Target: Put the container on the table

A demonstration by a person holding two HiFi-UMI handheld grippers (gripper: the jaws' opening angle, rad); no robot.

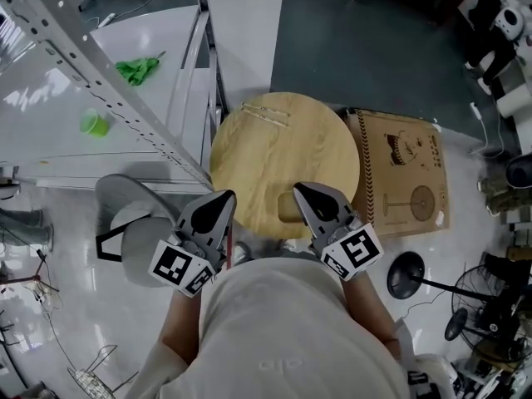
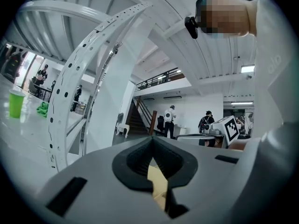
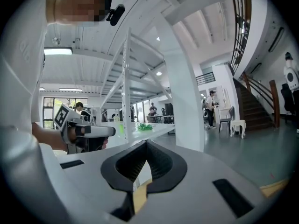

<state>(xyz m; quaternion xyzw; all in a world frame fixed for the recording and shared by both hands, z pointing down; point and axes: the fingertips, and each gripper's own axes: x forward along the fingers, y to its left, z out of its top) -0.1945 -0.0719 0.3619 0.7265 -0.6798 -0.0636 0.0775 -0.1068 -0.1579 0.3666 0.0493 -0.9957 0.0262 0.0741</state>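
A round wooden table (image 1: 283, 160) stands right in front of me, with nothing on it except a thin stick near its far edge. A small green cup (image 1: 96, 124) stands on the white workbench (image 1: 50, 131) at the far left, and it also shows in the left gripper view as the green cup (image 2: 16, 103). My left gripper (image 1: 221, 201) and right gripper (image 1: 302, 193) are held close to my chest at the table's near edge. Both are shut and hold nothing. The jaws of the left gripper (image 2: 152, 146) and the right gripper (image 3: 146, 148) meet, with only a thin slit between them.
A printed cardboard box (image 1: 403, 173) lies flat on the floor right of the table. A grey stool (image 1: 133, 227) sits at my left. A perforated white metal post (image 1: 91, 65) slants over the workbench, near a green cloth (image 1: 137, 69). A black fan base (image 1: 405, 274) stands at the right.
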